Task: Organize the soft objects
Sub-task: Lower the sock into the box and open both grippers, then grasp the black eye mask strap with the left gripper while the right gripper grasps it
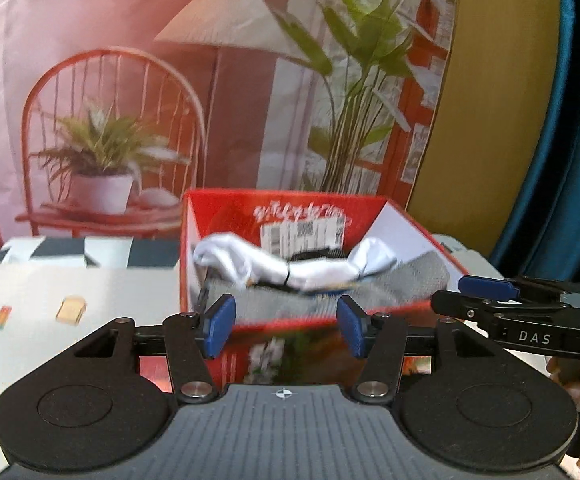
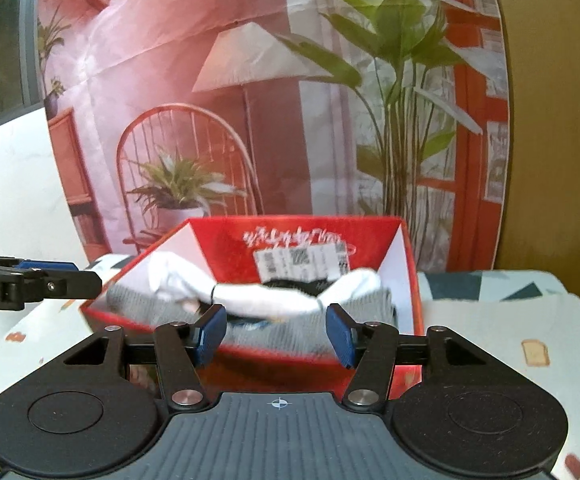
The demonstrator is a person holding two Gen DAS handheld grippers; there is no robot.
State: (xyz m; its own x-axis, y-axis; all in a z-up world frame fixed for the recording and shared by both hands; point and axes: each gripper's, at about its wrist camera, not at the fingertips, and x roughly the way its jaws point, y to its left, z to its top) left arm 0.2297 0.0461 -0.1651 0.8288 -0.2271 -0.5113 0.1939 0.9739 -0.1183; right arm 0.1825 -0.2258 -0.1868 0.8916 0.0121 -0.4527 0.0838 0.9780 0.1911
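Note:
A red cardboard box [image 1: 422, 222] stands on the table ahead of both grippers; it also shows in the right wrist view [image 2: 408, 280]. Inside lies a white soft garment [image 1: 310, 270] draped over a grey knitted piece [image 1: 422, 276]; in the right wrist view the white garment [image 2: 266, 298] lies over the grey knit [image 2: 354, 312]. My left gripper [image 1: 284, 326] is open and empty just before the box's near wall. My right gripper [image 2: 276, 334] is open and empty at the near wall too. The right gripper shows at the right edge of the left view [image 1: 490, 292].
The table [image 1: 90, 300] has a pale cloth with small printed pictures. A printed backdrop [image 1: 130, 80] of a chair, lamp and plants hangs behind the box. A blue curtain [image 1: 570, 160] is at the far right. The left gripper's side [image 2: 42, 280] shows at the left of the right view.

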